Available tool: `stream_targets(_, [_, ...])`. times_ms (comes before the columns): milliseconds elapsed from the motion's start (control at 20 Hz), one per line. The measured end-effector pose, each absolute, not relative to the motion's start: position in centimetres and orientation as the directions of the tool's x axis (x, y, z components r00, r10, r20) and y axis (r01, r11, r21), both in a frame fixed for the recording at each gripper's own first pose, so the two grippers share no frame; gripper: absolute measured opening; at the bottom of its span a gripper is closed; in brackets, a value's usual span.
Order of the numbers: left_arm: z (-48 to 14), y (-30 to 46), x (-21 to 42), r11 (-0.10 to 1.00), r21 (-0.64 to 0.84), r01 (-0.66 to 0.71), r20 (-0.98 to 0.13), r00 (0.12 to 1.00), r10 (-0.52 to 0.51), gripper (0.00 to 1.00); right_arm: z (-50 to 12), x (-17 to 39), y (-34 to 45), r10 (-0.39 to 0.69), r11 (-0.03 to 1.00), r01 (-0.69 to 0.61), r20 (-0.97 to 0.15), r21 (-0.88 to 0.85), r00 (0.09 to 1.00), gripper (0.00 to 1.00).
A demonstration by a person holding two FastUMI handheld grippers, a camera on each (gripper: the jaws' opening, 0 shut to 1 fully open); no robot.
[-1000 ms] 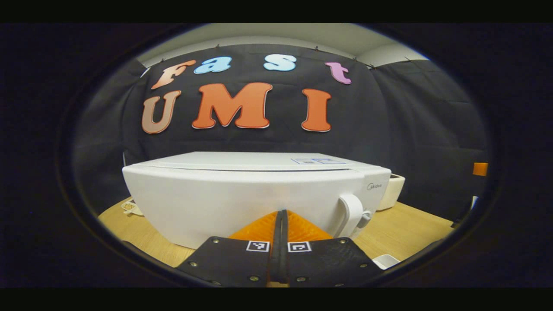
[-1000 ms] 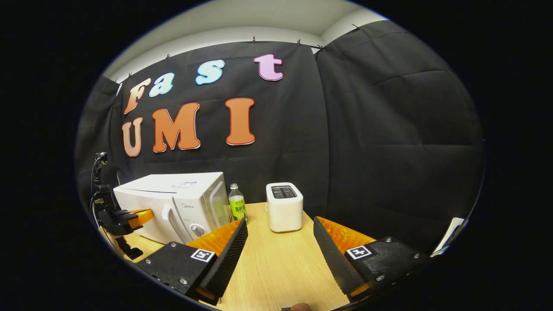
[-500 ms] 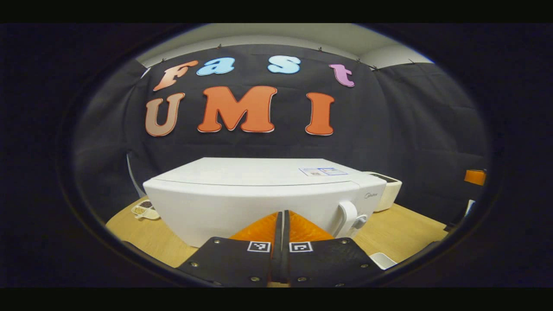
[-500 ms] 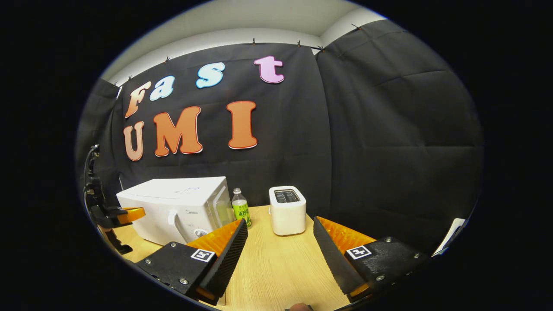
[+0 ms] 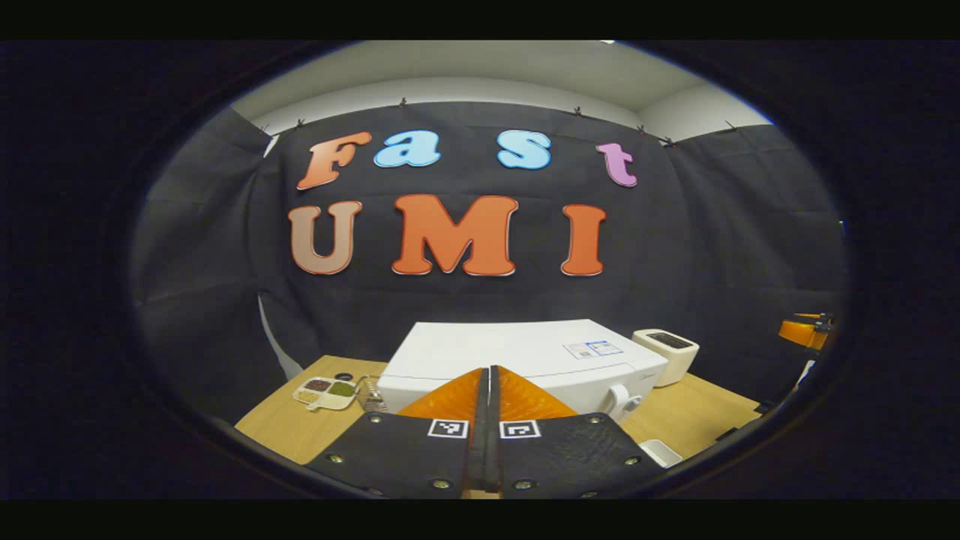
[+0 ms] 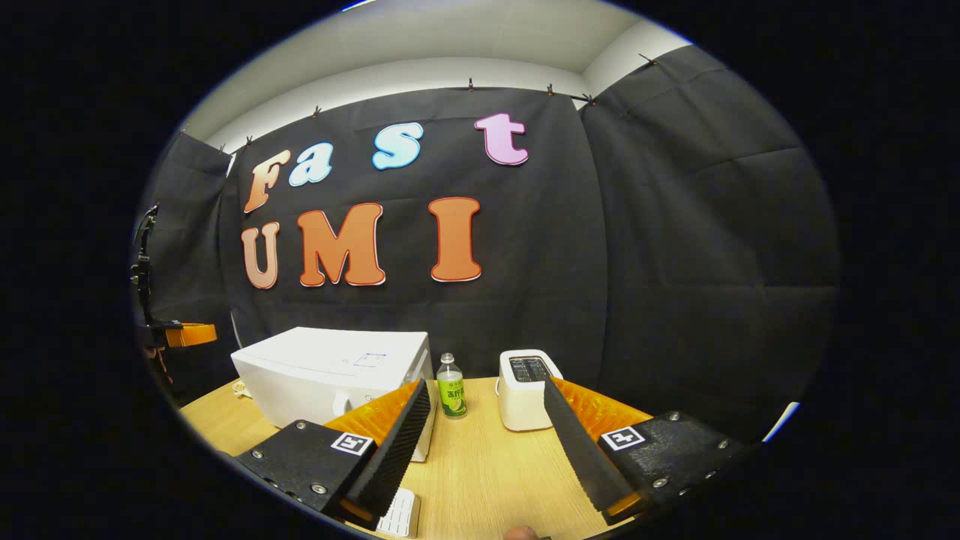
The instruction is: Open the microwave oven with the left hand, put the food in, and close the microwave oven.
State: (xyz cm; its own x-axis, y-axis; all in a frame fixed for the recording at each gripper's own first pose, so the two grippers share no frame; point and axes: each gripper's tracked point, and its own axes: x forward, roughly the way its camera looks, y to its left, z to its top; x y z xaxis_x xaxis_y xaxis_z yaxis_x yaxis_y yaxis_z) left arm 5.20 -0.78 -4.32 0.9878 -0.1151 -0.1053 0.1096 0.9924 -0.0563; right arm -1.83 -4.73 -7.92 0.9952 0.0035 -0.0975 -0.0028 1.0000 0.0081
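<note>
both hand-held grippers have pulled back and up from the microwave point(image 5: 517, 360), which now sits smaller and farther off. the left hand-held gripper point(image 5: 489, 375) has backed away from its door, and a divided dish point(image 5: 324, 391) has come into sight.

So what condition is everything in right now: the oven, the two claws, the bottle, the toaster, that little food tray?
Microwave oven: door shut, nothing touching it.
Left gripper: fingers closed together, holding nothing.
Right gripper: fingers spread wide, empty.
Bottle: upright, cap on, beside the oven.
Toaster: upright, slots on top; contents can't be told.
Food tray: flat on the table, outside the oven.
</note>
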Motion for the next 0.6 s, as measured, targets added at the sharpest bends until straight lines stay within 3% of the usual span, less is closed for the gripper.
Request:
stream_targets(150, [-2.4, 1.9, 3.9, 0.997, -0.045, 0.064, -0.071, 0.995, -0.068, 0.04, -6.4, -1.7, -3.5, 0.030, 1.000, -0.029, -0.080, 0.011, 0.996, 0.95])
stream_targets(200, [-1.8, 2.6, 3.5, 0.998, -0.032, 0.057, -0.060, 0.997, -0.059, 0.24, -6.0, -1.7, -3.2, 0.035, 0.999, -0.034, -0.073, 0.009, 0.997, 0.95])
stream_targets(300, [-0.9, 3.0, 2.8, 0.998, -0.024, 0.060, -0.043, 0.997, -0.061, 0.50, -5.3, -1.5, -2.6, 0.038, 0.999, -0.038, -0.058, 0.000, 0.998, 0.95])
stream_targets(350, [-0.5, 3.1, 2.5, 0.997, -0.031, 0.064, -0.037, 0.997, -0.065, 0.56, -5.0, -1.5, -2.4, 0.046, 0.999, -0.046, -0.054, 0.005, 0.997, 0.95])
stream_targets(400, [-0.3, 3.4, 2.3, 0.998, -0.036, 0.061, -0.033, 0.998, -0.062, 0.73, -4.8, -1.6, -1.9, 0.055, 0.998, -0.055, -0.055, 0.014, 0.997, 0.95])
stream_targets(550, [0.6, 4.9, 1.9, 0.999, -0.026, 0.020, -0.014, 1.000, -0.020, 0.80, -4.4, -1.3, -1.1, 0.074, 0.997, -0.072, -0.053, 0.026, 0.996, 0.95])
stream_targets(600, [0.5, 5.2, 1.8, 1.000, -0.026, 0.004, -0.019, 1.000, -0.005, 0.88, -4.4, -1.2, -1.0, 0.073, 0.997, -0.072, -0.053, 0.021, 0.996, 0.95])
